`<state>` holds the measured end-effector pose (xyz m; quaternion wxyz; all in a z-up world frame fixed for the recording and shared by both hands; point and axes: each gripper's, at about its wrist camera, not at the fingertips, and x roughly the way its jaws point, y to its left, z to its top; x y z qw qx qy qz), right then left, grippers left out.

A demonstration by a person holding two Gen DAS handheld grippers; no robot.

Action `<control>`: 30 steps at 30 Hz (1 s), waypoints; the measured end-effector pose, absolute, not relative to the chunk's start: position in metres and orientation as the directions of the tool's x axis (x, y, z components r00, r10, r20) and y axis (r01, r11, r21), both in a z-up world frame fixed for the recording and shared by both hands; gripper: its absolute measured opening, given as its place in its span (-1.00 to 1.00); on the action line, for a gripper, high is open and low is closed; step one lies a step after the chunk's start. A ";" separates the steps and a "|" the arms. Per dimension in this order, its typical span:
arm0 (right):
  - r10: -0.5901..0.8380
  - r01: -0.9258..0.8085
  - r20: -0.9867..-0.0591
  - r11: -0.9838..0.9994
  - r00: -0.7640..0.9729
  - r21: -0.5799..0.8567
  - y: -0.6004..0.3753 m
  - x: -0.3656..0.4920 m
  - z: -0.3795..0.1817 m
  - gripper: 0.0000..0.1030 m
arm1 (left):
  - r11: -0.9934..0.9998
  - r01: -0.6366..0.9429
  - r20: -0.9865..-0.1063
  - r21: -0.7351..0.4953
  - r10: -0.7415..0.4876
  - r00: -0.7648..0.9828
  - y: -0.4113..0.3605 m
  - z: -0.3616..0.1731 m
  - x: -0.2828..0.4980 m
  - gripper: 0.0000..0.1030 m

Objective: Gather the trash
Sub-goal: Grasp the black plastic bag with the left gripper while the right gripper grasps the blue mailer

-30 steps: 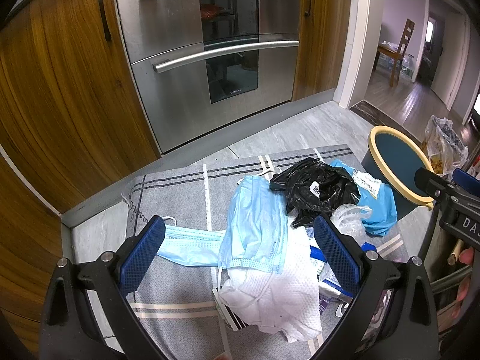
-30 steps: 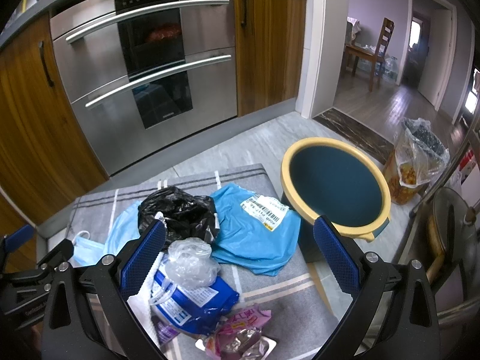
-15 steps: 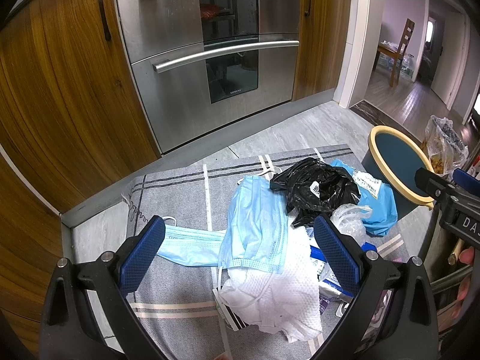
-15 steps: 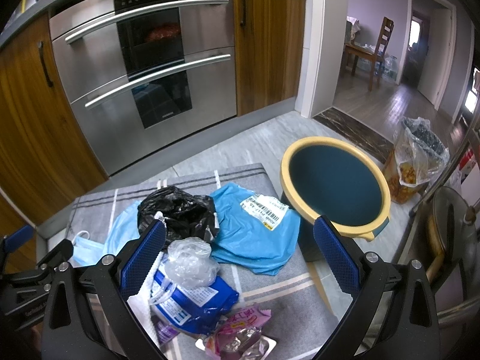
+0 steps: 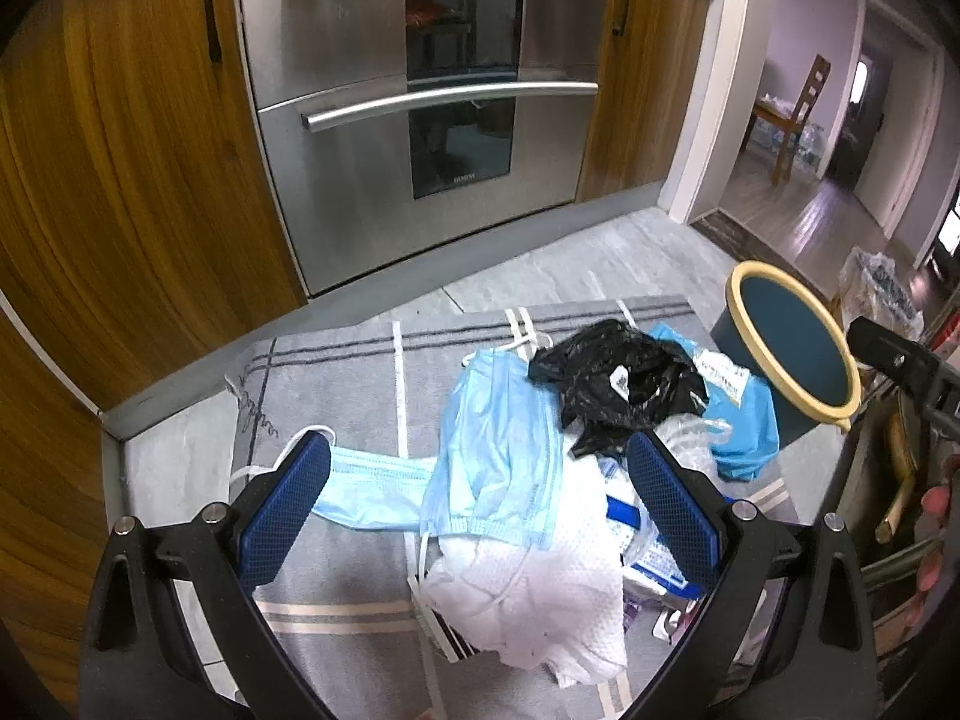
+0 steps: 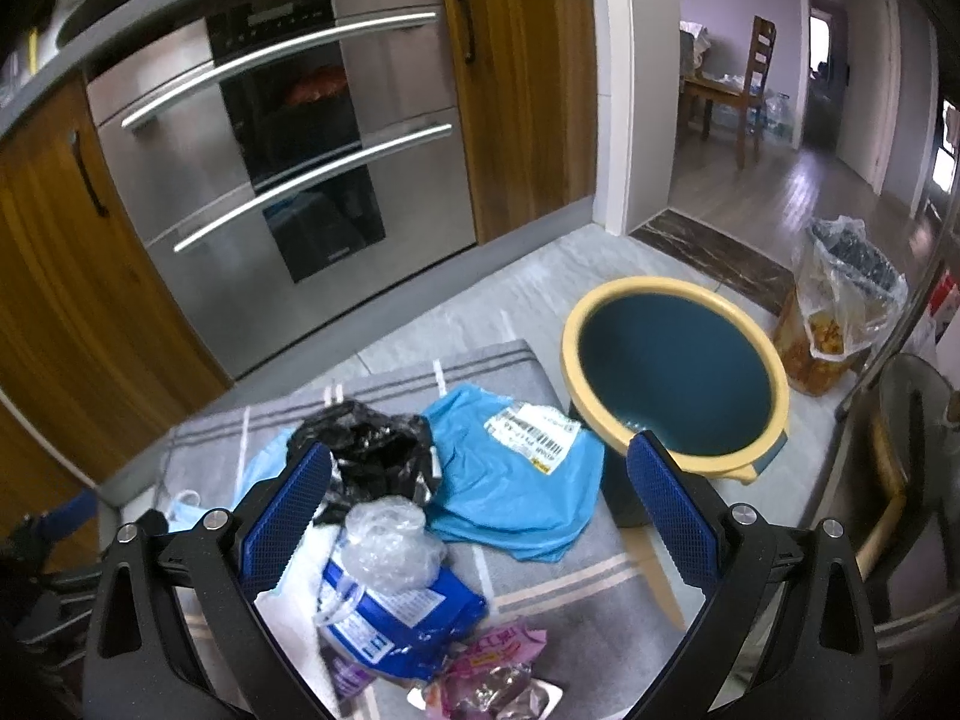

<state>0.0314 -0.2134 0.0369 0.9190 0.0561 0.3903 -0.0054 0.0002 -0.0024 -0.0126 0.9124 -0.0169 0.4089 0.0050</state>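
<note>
A pile of trash lies on a grey striped mat (image 5: 336,372): light blue face masks (image 5: 498,456), a white cloth (image 5: 540,588), a black plastic bag (image 5: 612,378) (image 6: 366,450), a blue mailer bag with a label (image 6: 516,468), a crumpled clear plastic (image 6: 390,546), a blue packet (image 6: 402,618) and a pink wrapper (image 6: 492,672). A dark teal bin with a yellow rim (image 6: 672,384) (image 5: 792,348) stands right of the pile. My left gripper (image 5: 480,510) is open above the masks. My right gripper (image 6: 480,516) is open above the clear plastic and mailer.
A steel double oven (image 5: 432,120) and wooden cabinet doors (image 5: 120,180) stand behind the mat. A clear bag of food waste (image 6: 840,306) sits right of the bin. A doorway leads to a room with a wooden chair (image 6: 756,84).
The right wrist view has tilted up a little and shows more of the counter top. The left gripper and the trash have not moved.
</note>
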 end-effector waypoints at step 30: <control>0.133 0.188 -0.854 0.948 0.502 0.258 -0.281 0.119 -0.032 0.90 | 0.981 0.188 -0.714 0.044 -0.100 0.693 -0.043 -0.050 0.092 0.89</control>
